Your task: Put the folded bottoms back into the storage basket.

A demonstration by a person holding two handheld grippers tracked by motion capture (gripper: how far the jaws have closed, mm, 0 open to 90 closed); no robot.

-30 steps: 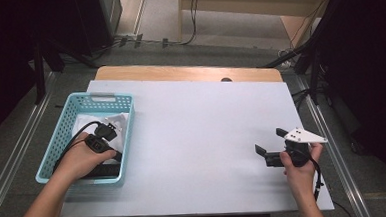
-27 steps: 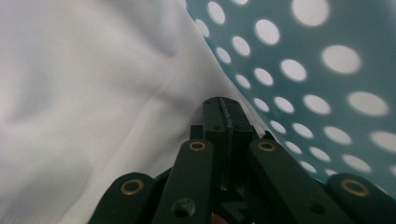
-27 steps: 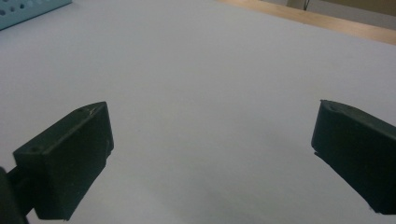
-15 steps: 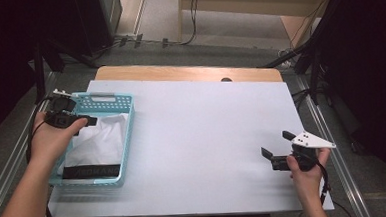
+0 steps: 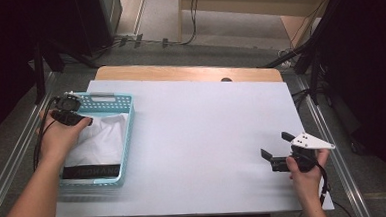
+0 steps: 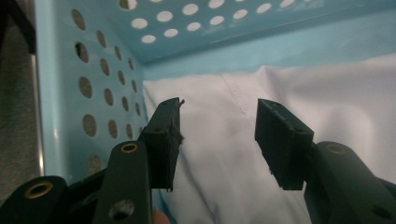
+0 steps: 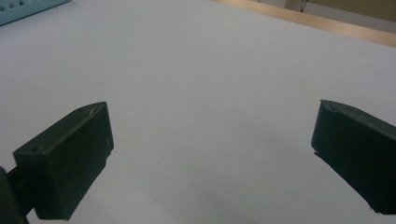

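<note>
1. Now the left tongs (image 6: 217, 140) sit at the far left corner of the light-blue perforated basket (image 5: 125, 142); their jaws have just been opening, nothing between them.
2. Below them, a white folded garment (image 6: 280, 79) lies inside the basket.
3. Right tongs (image 5: 278, 151) hover spread wide, empty, over the white surface (image 5: 202, 133).
</note>
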